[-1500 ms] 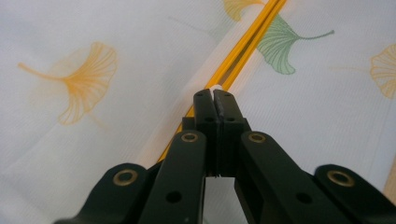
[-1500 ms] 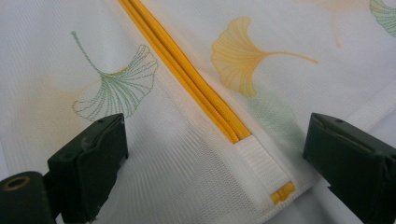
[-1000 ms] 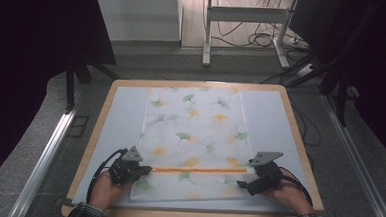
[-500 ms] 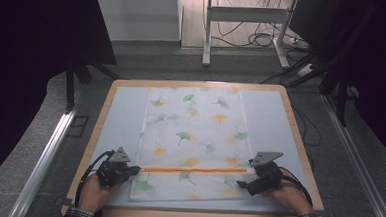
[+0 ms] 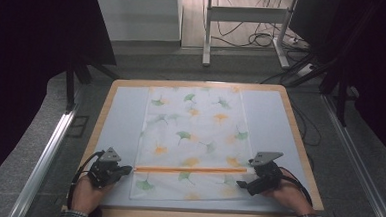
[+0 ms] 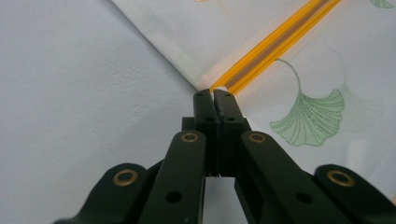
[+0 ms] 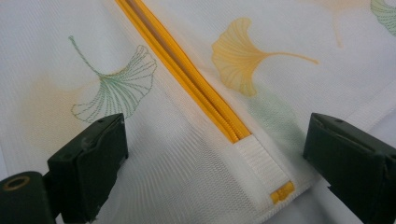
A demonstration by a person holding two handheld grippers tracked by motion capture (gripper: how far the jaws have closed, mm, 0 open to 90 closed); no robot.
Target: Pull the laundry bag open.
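Note:
A white mesh bag [image 5: 192, 133] printed with green and orange ginkgo leaves lies flat on the table. An orange zipper [image 5: 190, 169] runs across it near the front edge. My left gripper [image 5: 126, 169] is shut at the zipper's left end [image 6: 275, 39]; its jaws [image 6: 214, 95] meet right at the bag's edge and hide what they pinch. My right gripper [image 5: 244, 176] is open. Its jaws [image 7: 217, 135] stand wide apart on either side of the zipper's right end [image 7: 187, 79] and its white end tab [image 7: 261, 168].
The bag rests on a pale blue mat [image 5: 123, 120] inside a wooden table rim [image 5: 299, 139]. Bare mat lies left and right of the bag. Beyond the table are a metal stand [image 5: 207, 34] and floor cables [image 5: 264, 39].
My left gripper has moved left, away from the bag's edge, with its jaws still shut, and the orange zipper line now reaches a little farther left. The right gripper has stayed put.

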